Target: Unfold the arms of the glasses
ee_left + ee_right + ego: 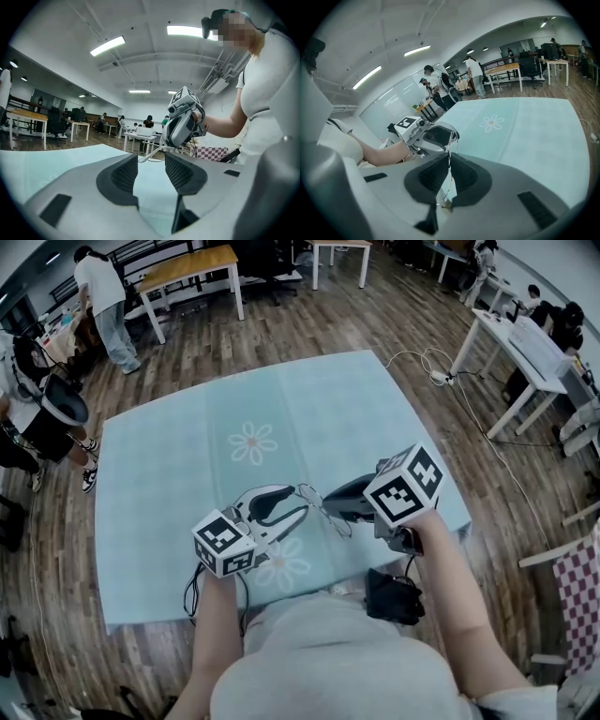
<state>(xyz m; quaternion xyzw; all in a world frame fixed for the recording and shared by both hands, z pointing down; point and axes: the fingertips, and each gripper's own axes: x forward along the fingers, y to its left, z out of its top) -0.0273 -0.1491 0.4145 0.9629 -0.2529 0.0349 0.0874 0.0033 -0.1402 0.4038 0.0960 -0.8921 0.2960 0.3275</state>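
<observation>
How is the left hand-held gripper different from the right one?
The left hand-held gripper's jaws stand apart with nothing pinched, while the right hand-held gripper's jaws are shut on the glasses. The left one points nearly level, and the right one tilts down toward the tablecloth. Both are grey with dark ribbed pads.

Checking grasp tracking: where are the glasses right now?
In the head view the glasses sit low-centre over the blue tablecloth, pinched in the right hand-held gripper, with the open left hand-held gripper just to their left.
</observation>
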